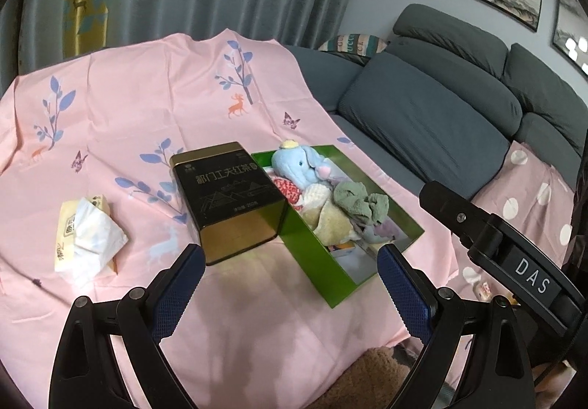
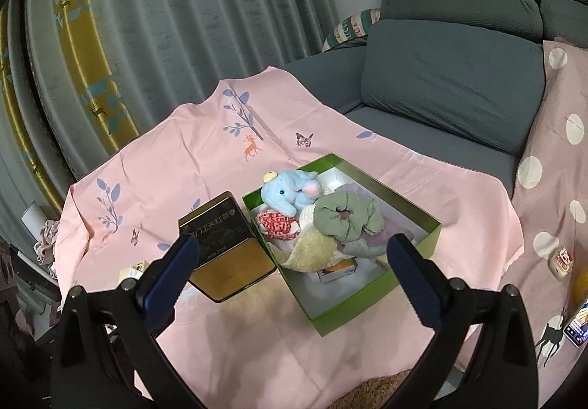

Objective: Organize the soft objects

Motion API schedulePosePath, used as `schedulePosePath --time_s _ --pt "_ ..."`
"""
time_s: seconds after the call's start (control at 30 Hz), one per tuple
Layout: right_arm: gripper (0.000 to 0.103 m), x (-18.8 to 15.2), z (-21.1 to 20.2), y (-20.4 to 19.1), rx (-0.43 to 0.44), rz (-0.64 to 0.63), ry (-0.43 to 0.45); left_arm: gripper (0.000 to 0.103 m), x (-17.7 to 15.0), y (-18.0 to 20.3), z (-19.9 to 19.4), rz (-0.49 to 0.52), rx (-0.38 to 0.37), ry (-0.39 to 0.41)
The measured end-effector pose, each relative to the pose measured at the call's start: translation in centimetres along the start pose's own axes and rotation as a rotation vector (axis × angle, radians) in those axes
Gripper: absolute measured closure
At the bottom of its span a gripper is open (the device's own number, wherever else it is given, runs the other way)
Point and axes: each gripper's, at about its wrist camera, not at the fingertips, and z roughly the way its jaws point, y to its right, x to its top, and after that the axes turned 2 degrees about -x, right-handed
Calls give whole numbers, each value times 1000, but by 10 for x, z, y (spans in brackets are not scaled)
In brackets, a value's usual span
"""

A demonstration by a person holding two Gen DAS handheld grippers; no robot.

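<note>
A green box (image 1: 341,284) (image 2: 411,295) sits on the pink cloth and holds soft things: a blue plush elephant (image 1: 297,166) (image 2: 286,195), a red and white knitted piece (image 1: 288,190) (image 2: 277,223), a green scrunchie-like cloth (image 1: 362,205) (image 2: 345,217), a cream towel (image 1: 332,221) (image 2: 312,251) and a lilac cloth (image 2: 367,243). My left gripper (image 1: 290,284) is open and empty, above the cloth in front of the box. My right gripper (image 2: 290,276) is open and empty, just in front of the box; its body (image 1: 514,258) shows in the left wrist view.
A black and gold tea tin (image 1: 231,199) (image 2: 228,247) stands against the box's left side. A tissue pack (image 1: 86,236) lies at the left. A grey sofa (image 1: 441,114) (image 2: 452,78) is behind, with a polka-dot cloth (image 2: 551,188), small jar (image 2: 560,260) and phone (image 2: 578,324) at right.
</note>
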Motion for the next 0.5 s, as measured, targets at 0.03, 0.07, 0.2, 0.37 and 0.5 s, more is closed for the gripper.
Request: schedulePosePath --time_s 0.03,0.07,0.2,0.37,0.5 --pt "1 -1 0 0 -6 1 -2 8 0 1 0 3 1 -1" --pt "1 -1 0 0 -11 0 -4 8 -1 1 1 4 1 -3" --pt "1 -2 -1 1 -20 6 -6 8 -3 3 1 9 -4 -8" --pt "1 -1 0 2 -22 5 -7 8 -3 6 0 14 -11 -7" --pt "1 -3 -2 3 -27 6 -6 8 -3 8 -1 16 -14 -6"
